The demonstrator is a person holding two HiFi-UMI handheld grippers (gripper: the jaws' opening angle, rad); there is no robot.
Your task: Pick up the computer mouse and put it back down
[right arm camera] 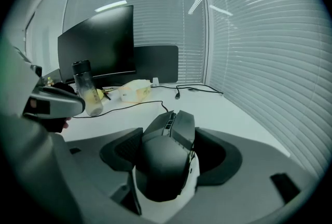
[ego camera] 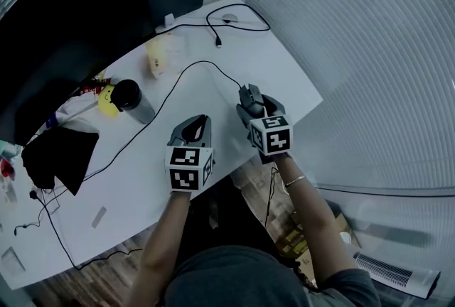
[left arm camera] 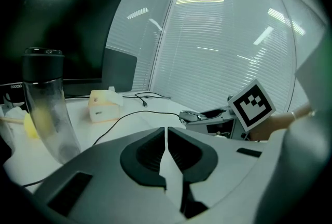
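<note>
Head view: the right hand-held gripper (ego camera: 251, 98) grips the black wired computer mouse (ego camera: 248, 92) near the white tabletop's (ego camera: 284, 78) edge; left gripper view: left hand-held gripper (left arm camera: 166, 130) closed, empty, with unreadable print beside a clear black-capped bottle (left arm camera: 44, 109); right gripper view alone shows pads touching the mouse's sides.
</note>
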